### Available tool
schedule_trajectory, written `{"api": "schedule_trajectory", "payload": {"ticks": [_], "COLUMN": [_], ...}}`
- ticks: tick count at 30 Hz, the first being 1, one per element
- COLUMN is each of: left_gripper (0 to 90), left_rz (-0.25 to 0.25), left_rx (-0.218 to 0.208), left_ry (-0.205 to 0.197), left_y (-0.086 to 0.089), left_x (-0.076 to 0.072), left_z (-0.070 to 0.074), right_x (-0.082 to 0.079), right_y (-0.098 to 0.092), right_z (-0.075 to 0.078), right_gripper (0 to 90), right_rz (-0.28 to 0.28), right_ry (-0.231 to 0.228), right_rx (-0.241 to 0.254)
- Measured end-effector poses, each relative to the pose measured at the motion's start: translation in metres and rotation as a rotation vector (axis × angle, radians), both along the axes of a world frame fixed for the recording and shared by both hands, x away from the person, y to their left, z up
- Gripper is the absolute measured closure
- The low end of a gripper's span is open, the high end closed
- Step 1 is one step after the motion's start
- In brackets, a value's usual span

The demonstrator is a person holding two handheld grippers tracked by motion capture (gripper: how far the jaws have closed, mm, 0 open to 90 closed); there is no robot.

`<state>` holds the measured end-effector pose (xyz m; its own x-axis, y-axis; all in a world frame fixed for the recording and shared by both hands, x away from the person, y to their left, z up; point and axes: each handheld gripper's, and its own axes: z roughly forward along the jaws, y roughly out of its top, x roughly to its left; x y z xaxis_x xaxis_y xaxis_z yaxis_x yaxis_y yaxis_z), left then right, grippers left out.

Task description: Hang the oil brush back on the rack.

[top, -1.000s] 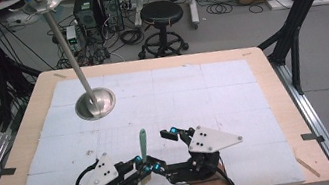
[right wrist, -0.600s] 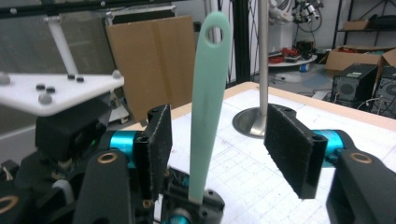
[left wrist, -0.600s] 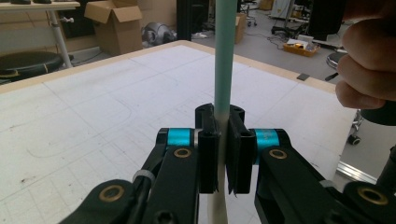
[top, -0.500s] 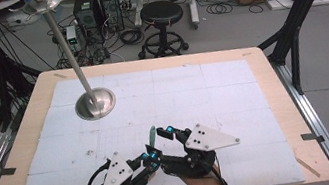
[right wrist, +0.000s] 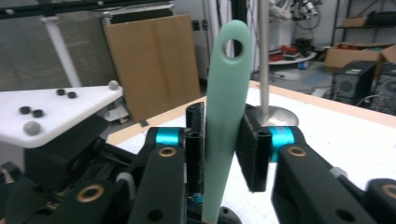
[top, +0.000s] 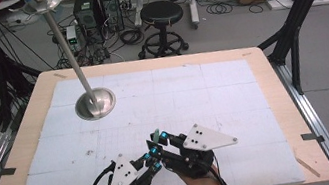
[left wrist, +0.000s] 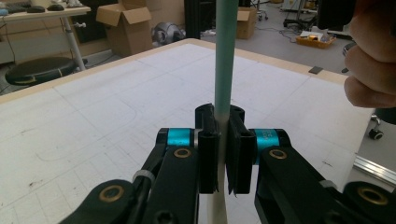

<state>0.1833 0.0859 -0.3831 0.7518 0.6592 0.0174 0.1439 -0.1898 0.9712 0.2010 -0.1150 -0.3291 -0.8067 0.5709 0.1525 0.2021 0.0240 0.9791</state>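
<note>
A pale green utensil handle (right wrist: 229, 84) with a hole near its rounded end stands upright between both grippers at the table's near edge. My left gripper (left wrist: 223, 154) is shut on its lower part, where the stem (left wrist: 226, 56) rises straight out of the jaws. My right gripper (right wrist: 223, 116) has just been closing on the same handle higher up, and its pads now press on both sides. In the high view the green tip (top: 156, 132) pokes up where the left gripper (top: 150, 158) and right gripper (top: 157, 139) meet nose to nose.
A metal stand with a round base (top: 96, 104) and a slanting pole stands at the far left of the white mat (top: 212, 89). The person's right hand (left wrist: 373, 56) is close by at the right of the left gripper view. Stool, computers and boxes lie beyond the table.
The left gripper brought the green handle slightly rightward to the right gripper. The right gripper's jaws, wide apart before, have closed onto the handle.
</note>
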Motion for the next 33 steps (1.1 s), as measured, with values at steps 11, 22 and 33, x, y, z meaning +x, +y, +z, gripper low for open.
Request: {"api": "schedule_trajectory", "payload": {"ticks": [11,22,33], "left_gripper": [60.5,38.8,46.0], "left_rz": [-0.148,-0.467,-0.668], "left_rx": [-0.118,-0.207,-0.222], "left_ry": [0.036,0.166,0.183], "left_y": [0.015,0.043,0.041], "left_x": [0.006,0.021,0.017], "left_z": [0.004,0.008,0.012], "right_x": [-0.001,0.009,0.017], "right_y": [-0.005,-0.027,-0.028], "right_z": [0.013,0.022,0.017], "right_gripper": [76.0,75.8,75.9], "right_rz": [0.04,0.347,0.631], "right_ry": [-0.014,-0.029,-0.049], "right_rx": [-0.031,0.04,0.122]}}
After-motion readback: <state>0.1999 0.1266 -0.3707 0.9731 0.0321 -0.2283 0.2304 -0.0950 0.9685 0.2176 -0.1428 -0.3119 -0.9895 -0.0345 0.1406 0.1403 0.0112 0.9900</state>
